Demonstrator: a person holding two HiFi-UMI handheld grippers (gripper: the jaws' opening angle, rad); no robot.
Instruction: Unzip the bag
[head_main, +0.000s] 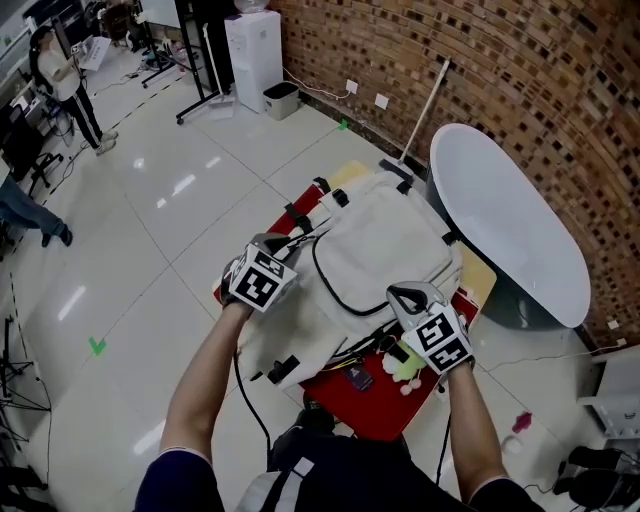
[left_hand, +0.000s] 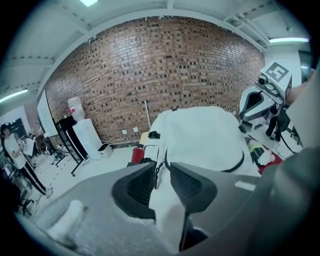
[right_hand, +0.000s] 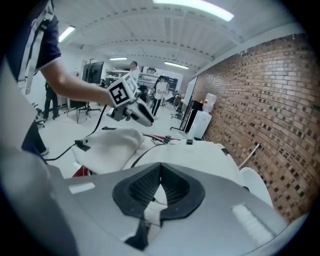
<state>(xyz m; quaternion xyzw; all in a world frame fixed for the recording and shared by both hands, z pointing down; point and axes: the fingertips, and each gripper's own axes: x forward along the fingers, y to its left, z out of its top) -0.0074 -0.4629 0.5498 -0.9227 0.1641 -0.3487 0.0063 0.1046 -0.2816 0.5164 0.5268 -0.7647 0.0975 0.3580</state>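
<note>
A cream backpack (head_main: 385, 245) lies flat on a small red table (head_main: 375, 410), with a black zip line (head_main: 325, 285) curving round its front pocket. My left gripper (head_main: 292, 243) is over the bag's left edge, and its jaws (left_hand: 162, 172) stand apart with no pad pressing on anything. Through that gap I see the bag's fabric (left_hand: 205, 135) and a black zip pull (left_hand: 158, 166). My right gripper (head_main: 410, 296) is over the bag's near right corner. Its fingertips (right_hand: 160, 167) meet, and cream fabric (right_hand: 200, 155) shows beyond and under them; I cannot tell whether any is pinched.
A yellow-green plush toy (head_main: 405, 363) and a dark small item (head_main: 360, 378) lie on the red table beside the bag. A white oval table (head_main: 510, 215) stands to the right, against a brick wall (head_main: 520, 70). A pole (head_main: 423, 110) leans there. A person (head_main: 65, 75) stands far left.
</note>
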